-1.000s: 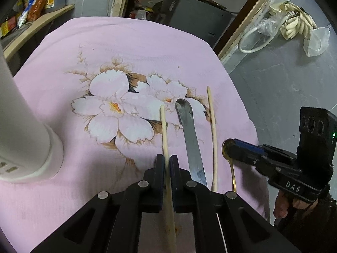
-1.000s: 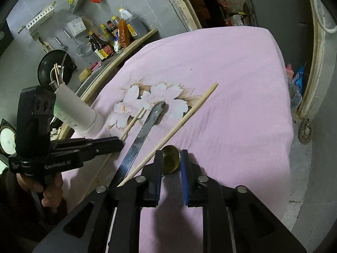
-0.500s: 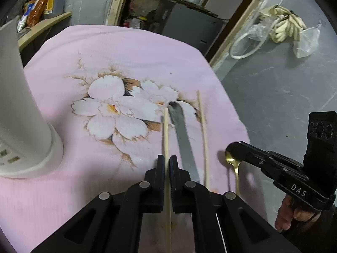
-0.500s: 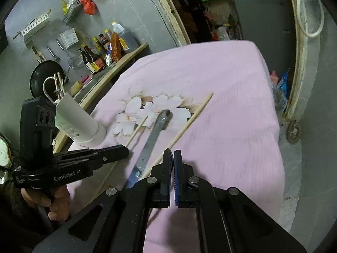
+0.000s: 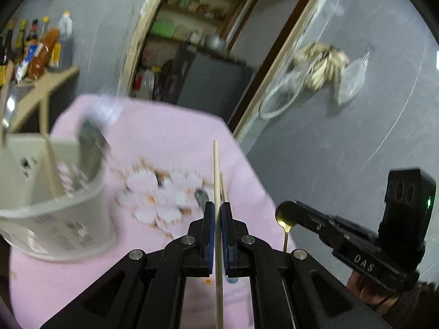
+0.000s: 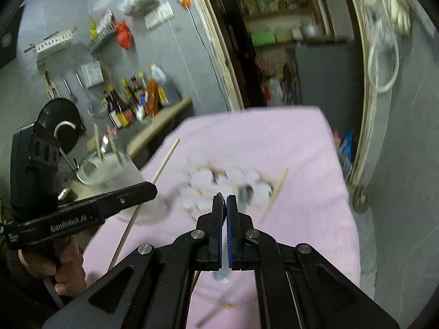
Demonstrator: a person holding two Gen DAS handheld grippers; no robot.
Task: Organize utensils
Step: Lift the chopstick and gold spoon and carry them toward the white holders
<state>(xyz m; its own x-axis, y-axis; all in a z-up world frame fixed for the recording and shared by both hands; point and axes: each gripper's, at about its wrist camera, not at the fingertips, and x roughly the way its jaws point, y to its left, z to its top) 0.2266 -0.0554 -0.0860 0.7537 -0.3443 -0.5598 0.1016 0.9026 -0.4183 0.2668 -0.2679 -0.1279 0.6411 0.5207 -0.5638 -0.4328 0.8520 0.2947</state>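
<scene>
My left gripper [image 5: 216, 213] is shut on a wooden chopstick [image 5: 216, 170] and holds it lifted above the pink floral cloth [image 5: 170, 137]; it also shows in the right wrist view [image 6: 164, 161]. My right gripper [image 6: 225, 201] is shut on a gold spoon [image 5: 285, 218], whose bowl sticks out past the fingers and handle hangs down. A white utensil holder [image 5: 52, 192] with several utensils stands at the left. A knife [image 5: 201, 196] and a second chopstick [image 6: 274, 192] lie on the cloth.
A wooden shelf with sauce bottles [image 6: 137, 101] runs along the wall behind the holder. A dark cabinet [image 5: 211, 82] stands beyond the table's far edge. Grey floor lies to the right of the table.
Both grippers have risen from the cloth. The left one lifted the chopstick and the right one lifted the spoon. The utensil holder's open top has come into view.
</scene>
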